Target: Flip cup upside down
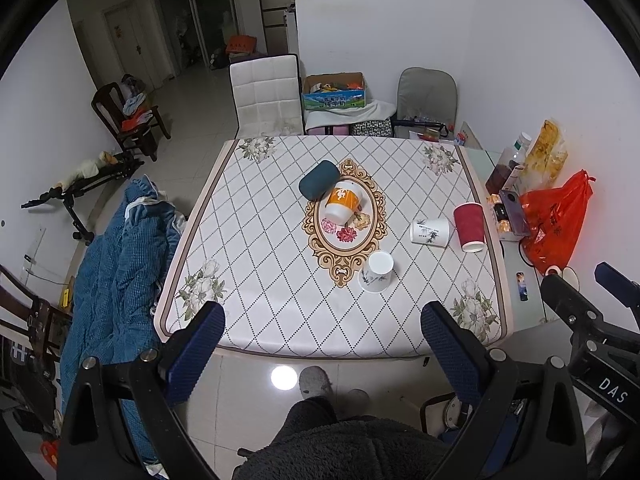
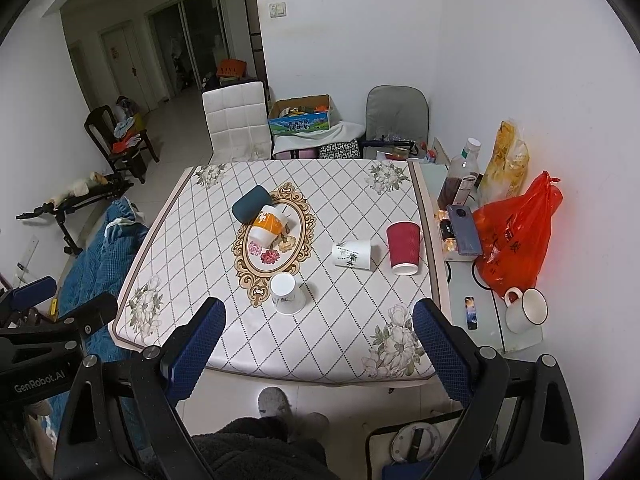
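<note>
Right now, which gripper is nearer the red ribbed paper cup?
Right. The right gripper hovers off the table's near edge, facing the red ribbed paper cup; the left gripper hovers further left.

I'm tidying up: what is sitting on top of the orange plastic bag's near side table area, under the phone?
The phone lies on a small box beside the orange bag. Only the box's near edge shows; the phone covers its top, so its label cannot be read.

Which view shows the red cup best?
Right wrist: the red cup sits well inside the frame, its ribbed wall and white rim clear. Left wrist shows the same cup farther toward the edge and smaller.
</note>
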